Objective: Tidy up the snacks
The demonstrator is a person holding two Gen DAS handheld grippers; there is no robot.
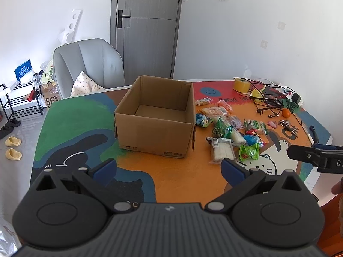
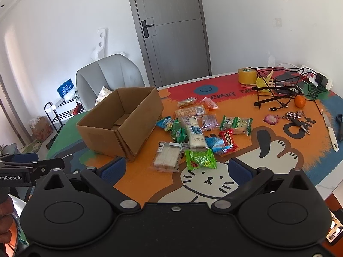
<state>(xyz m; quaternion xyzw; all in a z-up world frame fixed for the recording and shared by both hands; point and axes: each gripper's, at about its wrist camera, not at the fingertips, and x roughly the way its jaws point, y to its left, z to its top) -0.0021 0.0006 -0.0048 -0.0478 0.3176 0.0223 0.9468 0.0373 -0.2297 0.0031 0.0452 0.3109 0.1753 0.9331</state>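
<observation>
Hovering low over the near edge of the table (image 2: 278,167), both grippers are empty with jaws spread wide; the left gripper (image 1: 169,168) faces the cardboard box (image 1: 154,135), the right gripper (image 2: 176,170) faces the snack pile (image 2: 199,128). Snacks lie loose on the printed mat, all to the right of the box, none inside it as far as either view shows: the box floor visible from the left wrist is bare cardboard (near inside wall hidden). Key relation: the green packet (image 2: 200,159) sits just ahead of the right jaws and about centred between them, long axis running roughly across the opening, left-to-right. Touching it on the left is a clear-wrapped white wafer pack (image 2: 168,156), long axis pointing away from the gripper. Right hand is clearly the nearer one to the pile; left is nearer the box. Judgement: task at its start; likely first pick is the green packet by the right gripper, then carry left into the box. Risk: crinkly wrapper may slide, and the adjacent wafer pack could get nudged.
</observation>
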